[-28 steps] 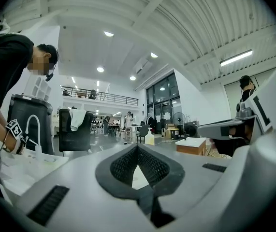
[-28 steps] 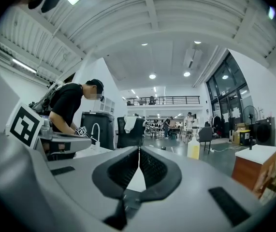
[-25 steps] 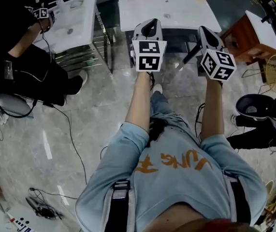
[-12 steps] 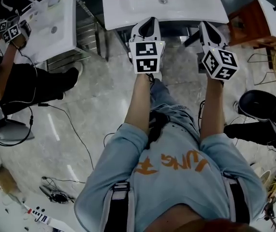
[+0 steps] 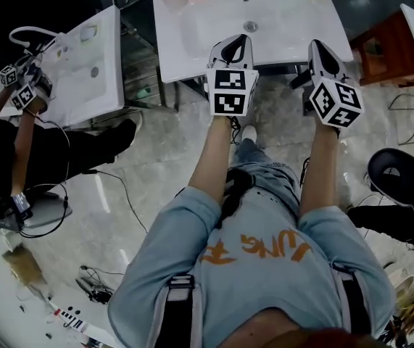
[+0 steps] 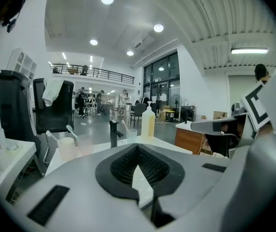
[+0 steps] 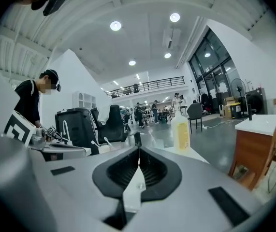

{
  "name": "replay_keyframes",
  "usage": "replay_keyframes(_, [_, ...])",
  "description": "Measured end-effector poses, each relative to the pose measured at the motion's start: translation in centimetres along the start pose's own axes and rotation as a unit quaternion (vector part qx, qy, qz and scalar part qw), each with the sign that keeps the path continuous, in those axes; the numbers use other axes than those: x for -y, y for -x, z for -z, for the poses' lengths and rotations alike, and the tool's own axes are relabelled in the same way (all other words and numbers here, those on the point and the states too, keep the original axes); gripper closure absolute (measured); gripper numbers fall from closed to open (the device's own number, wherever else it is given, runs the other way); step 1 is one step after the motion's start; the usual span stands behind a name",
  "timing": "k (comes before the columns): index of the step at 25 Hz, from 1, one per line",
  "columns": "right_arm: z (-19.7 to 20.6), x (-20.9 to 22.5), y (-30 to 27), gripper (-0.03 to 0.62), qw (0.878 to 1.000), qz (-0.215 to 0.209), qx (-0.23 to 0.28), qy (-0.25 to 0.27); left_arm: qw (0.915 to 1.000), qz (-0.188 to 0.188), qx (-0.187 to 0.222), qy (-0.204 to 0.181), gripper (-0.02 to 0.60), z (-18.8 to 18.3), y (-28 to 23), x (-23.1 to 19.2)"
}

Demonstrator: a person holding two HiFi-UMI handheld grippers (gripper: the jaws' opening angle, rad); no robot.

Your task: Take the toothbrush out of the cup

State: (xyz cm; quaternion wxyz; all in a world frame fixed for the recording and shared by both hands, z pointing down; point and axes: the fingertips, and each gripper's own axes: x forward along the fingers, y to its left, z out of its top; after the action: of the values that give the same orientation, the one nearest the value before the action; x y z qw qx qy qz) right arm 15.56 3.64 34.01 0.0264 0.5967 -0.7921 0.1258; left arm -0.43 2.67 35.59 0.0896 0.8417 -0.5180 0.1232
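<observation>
Cups stand along the back of a white sink counter (image 5: 192, 27). In the left gripper view a white cup (image 6: 66, 149) and a pink cup (image 6: 84, 143) sit left of a black faucet (image 6: 113, 133), with a toothbrush (image 6: 70, 129) sticking up from them. A third cup (image 6: 130, 133) with a toothbrush stands right of the faucet. My left gripper (image 5: 239, 40) and right gripper (image 5: 317, 46) hover side by side over the counter's near edge, well short of the cups. Both are shut with nothing between the jaws.
A yellow soap bottle (image 6: 148, 123) stands at the counter's back right. A second white sink (image 5: 83, 64) lies to the left, with another person (image 5: 18, 151) working at it. A wooden cabinet (image 5: 388, 49) stands to the right. Cables trail across the floor.
The head view has shifted, so the counter's back edge with the cups shows again. Both grippers stay shut at the counter's near edge, slightly further right in the view.
</observation>
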Motion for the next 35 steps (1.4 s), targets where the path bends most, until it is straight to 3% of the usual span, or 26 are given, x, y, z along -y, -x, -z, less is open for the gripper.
replay_keyframes(10, [-3.7, 2.4, -5.5, 0.565, 1.000, -0.019, 0.022, 0.008, 0.9997, -0.002, 0.014, -0.021, 0.574, -3.7, -5.4, -0.7])
replay_keyframes(21, [-4.1, 3.5, -10.7, 0.565, 0.999, -0.030, 0.011, 0.017, 0.9998, 0.004, 0.005, -0.017, 0.574, -4.2, -10.5, -2.8])
replay_keyframes(35, [-3.2, 5.7, -22.4, 0.565, 0.995, -0.058, -0.048, 0.060, 0.9988, -0.004, -0.030, 0.039, 0.574, -1.5, -19.5, -7.5])
